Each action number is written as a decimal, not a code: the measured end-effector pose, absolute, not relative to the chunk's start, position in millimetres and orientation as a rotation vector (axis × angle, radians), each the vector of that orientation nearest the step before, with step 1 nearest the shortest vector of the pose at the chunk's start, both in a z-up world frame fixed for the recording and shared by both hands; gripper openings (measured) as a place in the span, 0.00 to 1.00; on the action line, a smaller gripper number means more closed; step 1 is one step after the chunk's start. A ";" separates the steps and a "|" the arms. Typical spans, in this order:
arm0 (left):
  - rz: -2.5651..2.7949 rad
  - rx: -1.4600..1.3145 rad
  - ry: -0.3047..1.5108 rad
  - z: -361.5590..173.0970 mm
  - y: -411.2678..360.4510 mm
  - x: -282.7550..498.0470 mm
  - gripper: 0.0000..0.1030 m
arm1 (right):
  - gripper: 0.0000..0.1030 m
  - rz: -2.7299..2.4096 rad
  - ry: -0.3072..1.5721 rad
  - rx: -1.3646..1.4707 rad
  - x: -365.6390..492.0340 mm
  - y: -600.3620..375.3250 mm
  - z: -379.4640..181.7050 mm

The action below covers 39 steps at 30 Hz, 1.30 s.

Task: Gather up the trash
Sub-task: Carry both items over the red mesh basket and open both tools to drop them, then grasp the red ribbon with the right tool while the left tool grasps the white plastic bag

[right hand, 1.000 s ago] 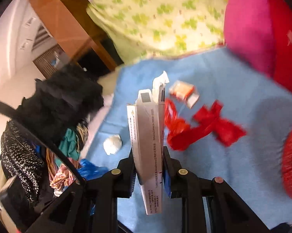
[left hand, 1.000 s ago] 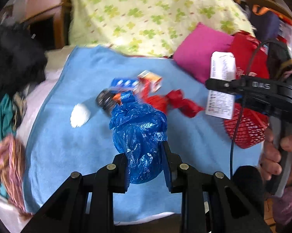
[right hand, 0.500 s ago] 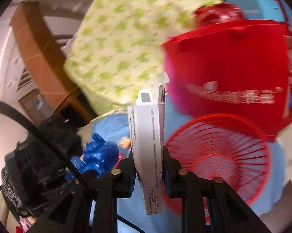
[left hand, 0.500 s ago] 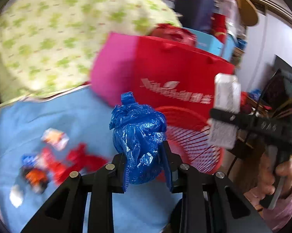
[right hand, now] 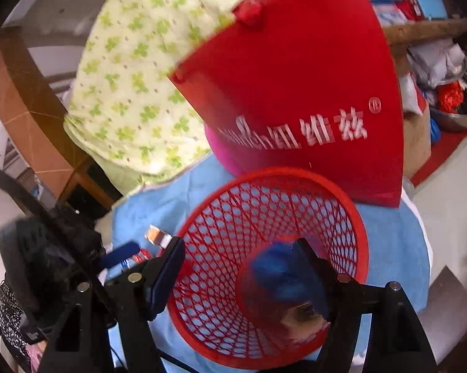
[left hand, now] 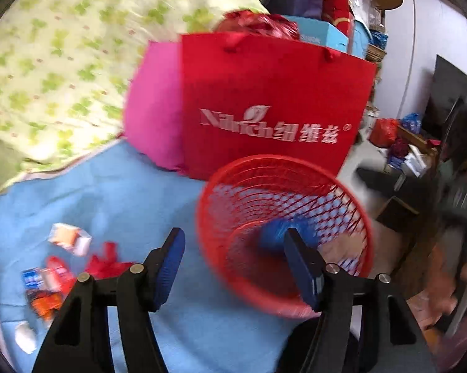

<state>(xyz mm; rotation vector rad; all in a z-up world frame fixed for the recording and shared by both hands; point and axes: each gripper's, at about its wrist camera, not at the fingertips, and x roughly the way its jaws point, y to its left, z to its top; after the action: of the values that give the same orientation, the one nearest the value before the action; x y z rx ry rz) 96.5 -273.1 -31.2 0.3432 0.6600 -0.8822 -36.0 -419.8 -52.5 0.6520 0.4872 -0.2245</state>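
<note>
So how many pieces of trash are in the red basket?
2 that I can see: a blue plastic bag in the red basket, and a pale carton just below it at the bottom. Blur may hide more.

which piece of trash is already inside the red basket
The crumpled blue plastic bag, lying at the bottom of the red mesh basket. The red wrappers and small cartons lie outside on the blue cloth.

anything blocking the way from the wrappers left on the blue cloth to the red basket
Nothing visible does. The leftover wrappers lie on open blue cloth to the left of the red basket, whose mouth is uncovered. Only the opening left gripper hangs over that stretch, nothing between its jaws.
</note>
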 end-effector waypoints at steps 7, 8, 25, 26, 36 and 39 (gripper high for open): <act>-0.574 0.346 0.655 -54.4 -121.8 87.2 0.68 | 0.73 -0.010 0.288 0.480 -41.2 -342.2 -0.8; -0.523 0.316 0.679 -59.1 -96.2 89.3 0.68 | 0.73 0.048 0.274 0.469 -37.5 -328.6 2.8; -0.099 0.039 0.913 -147.0 99.4 155.2 0.68 | 0.74 0.149 0.734 0.491 168.6 -211.3 -133.0; -0.092 0.033 0.922 -150.3 102.7 163.8 0.68 | 0.74 0.116 0.737 0.473 180.6 -215.8 -139.1; -0.131 -0.010 0.938 -165.5 87.2 264.4 0.68 | 0.59 0.042 0.892 0.457 271.3 -245.7 -182.1; -0.162 -0.023 0.964 -177.5 76.4 291.9 0.68 | 0.55 0.029 0.937 0.439 287.7 -245.9 -196.8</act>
<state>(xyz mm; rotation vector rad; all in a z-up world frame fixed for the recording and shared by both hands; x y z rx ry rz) 291.9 76.4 -177.5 -0.0230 0.9643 -0.1615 287.7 -245.9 -196.8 0.4388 0.9370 0.0292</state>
